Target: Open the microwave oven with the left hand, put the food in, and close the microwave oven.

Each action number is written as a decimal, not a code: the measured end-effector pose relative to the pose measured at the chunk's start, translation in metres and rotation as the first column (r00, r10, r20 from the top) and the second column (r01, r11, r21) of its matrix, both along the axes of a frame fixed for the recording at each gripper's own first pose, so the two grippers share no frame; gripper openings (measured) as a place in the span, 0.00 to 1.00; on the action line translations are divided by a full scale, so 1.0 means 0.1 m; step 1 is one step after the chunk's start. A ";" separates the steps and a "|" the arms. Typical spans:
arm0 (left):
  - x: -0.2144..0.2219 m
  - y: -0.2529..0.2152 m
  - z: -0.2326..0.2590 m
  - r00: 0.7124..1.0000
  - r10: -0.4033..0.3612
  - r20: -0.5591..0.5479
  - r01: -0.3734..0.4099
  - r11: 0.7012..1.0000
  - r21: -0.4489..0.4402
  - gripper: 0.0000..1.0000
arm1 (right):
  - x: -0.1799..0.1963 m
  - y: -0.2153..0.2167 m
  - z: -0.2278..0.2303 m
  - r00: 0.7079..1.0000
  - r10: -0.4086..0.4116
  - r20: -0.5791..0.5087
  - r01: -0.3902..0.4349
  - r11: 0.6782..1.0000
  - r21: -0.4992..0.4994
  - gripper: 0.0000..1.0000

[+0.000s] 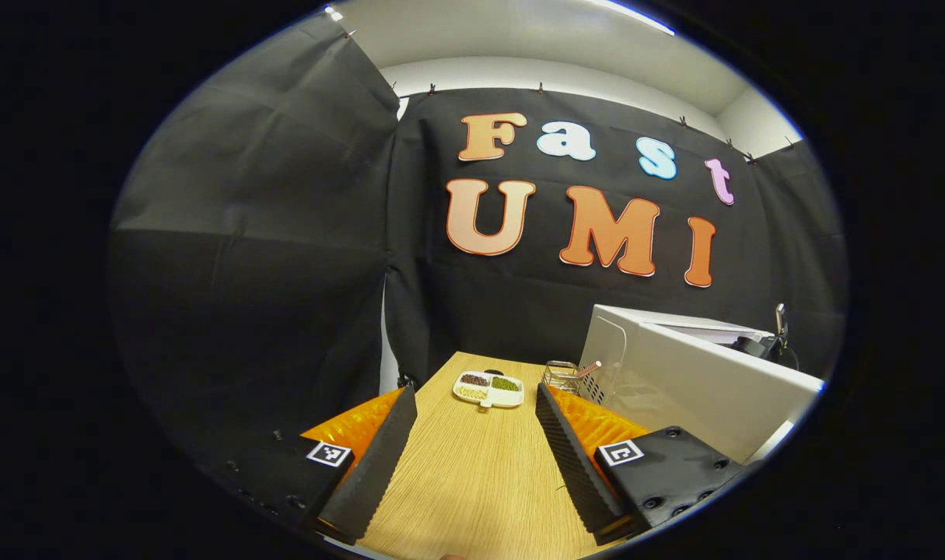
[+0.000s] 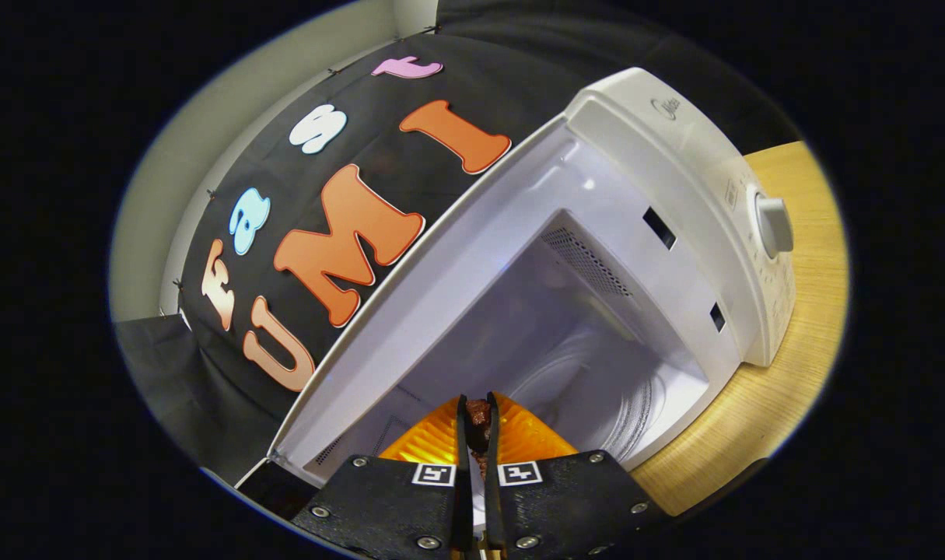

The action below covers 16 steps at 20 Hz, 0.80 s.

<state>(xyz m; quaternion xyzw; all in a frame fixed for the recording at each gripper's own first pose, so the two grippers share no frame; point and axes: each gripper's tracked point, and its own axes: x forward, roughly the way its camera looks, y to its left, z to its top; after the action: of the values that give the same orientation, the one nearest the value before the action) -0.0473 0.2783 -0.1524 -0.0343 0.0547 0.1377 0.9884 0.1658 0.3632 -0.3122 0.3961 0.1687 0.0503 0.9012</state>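
Right gripper: clenched on a small dark brown piece of food, pinched between the two black pads right at the tips; poised at the mouth of the open cavity.
Step in hand: judged to be carrying the food into the microwave oven; door already open, closing not yet done.
Doing it well: keep the pinch firm until well over the round turntable; enter through the middle of the opening, clear of the front frame and the cavity roof; lower close to the turntable before letting go, so the piece does not roll; withdraw straight back along the same line.
Risk: small morsel, thin grip, likely to slip if tilted or brushed against the frame.
Left gripper: released, fingers spread wide, nothing between them; held above the wooden tabletop, beside the oven's white casing.
Left gripper view, farther off: a white divided dish of dark, green and pale portions lying ahead on the tabletop; near it a small clear container close to the oven.
Right gripper view, farther off: cavity interior, vent grille and the control knob on the front panel.
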 end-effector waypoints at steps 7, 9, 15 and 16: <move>-0.03 -0.03 0.02 1.000 -0.004 0.000 0.004 1.000 0.005 1.00 | 0.11 -0.18 -0.23 0.995 -0.069 -0.075 0.055 0.985 -0.165 0.24; -0.04 -0.04 0.01 1.000 -0.006 -0.005 0.006 1.000 0.008 1.00 | 0.09 -0.25 -0.21 0.998 -0.054 -0.045 0.040 0.960 -0.278 0.50; -0.03 -0.13 0.02 1.000 -0.012 -0.010 0.012 1.000 0.007 1.00 | -0.01 -0.41 0.05 0.998 0.019 0.062 0.016 0.852 -0.523 0.94; -0.02 -0.16 0.01 1.000 -0.018 -0.012 0.018 1.000 0.005 0.98 | -0.06 -0.42 0.08 0.997 0.041 0.062 -0.001 0.839 -0.545 0.94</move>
<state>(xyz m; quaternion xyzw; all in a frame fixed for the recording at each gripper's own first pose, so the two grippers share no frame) -0.0494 0.2624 -0.1512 -0.0307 0.0606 0.1289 0.9893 0.1597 0.3217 -0.3045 0.1200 0.1482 0.0241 0.9814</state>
